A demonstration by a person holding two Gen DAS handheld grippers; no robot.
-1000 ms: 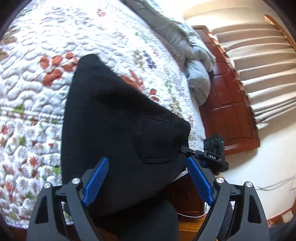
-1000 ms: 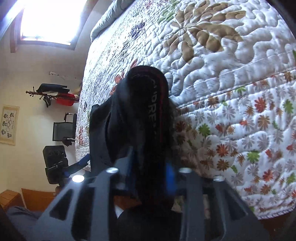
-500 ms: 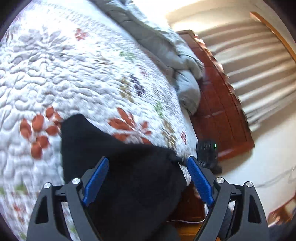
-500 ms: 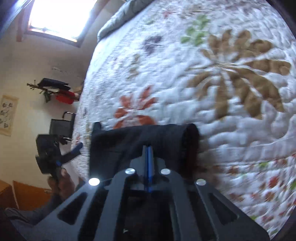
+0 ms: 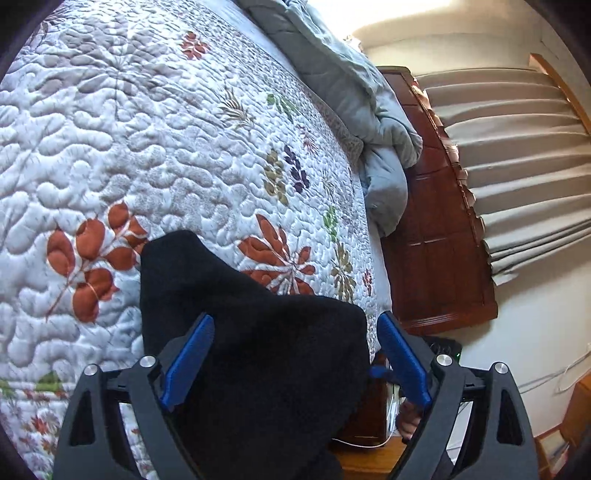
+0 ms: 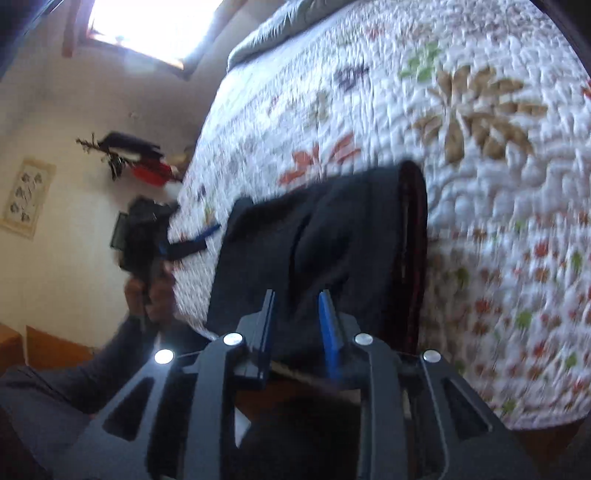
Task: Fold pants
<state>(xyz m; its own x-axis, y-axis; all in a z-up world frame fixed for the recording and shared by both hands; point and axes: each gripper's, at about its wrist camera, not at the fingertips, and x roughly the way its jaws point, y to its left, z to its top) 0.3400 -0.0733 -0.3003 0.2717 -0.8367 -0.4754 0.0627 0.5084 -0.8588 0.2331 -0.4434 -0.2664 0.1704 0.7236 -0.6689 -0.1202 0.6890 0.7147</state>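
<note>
The black pants (image 5: 258, 332) lie folded on the flowered quilt (image 5: 147, 147) near the bed's edge. My left gripper (image 5: 295, 332) hovers over them with its blue pads (image 5: 188, 354) wide apart and nothing pinched. In the blurred right wrist view the pants (image 6: 351, 240) show a red-lined waistband (image 6: 415, 240) on their right side. The jaws of my right gripper (image 6: 297, 314) are opening just before the near fold, and no cloth is pressed between the pads. In that view the left gripper (image 6: 192, 240) reaches in from the left, held by a hand (image 6: 147, 291).
A grey duvet (image 5: 369, 122) is bunched at the head of the bed against a dark wooden headboard (image 5: 436, 221), with a pleated curtain (image 5: 517, 147) behind. A bright window (image 6: 147, 26), a coat rack (image 6: 125, 155) and a wall picture (image 6: 27, 195) line the far wall.
The right gripper held the pants raised, then laid them on the quilt; its jaws have now parted and drawn back. The left gripper stayed open while the pants sank lower in its view.
</note>
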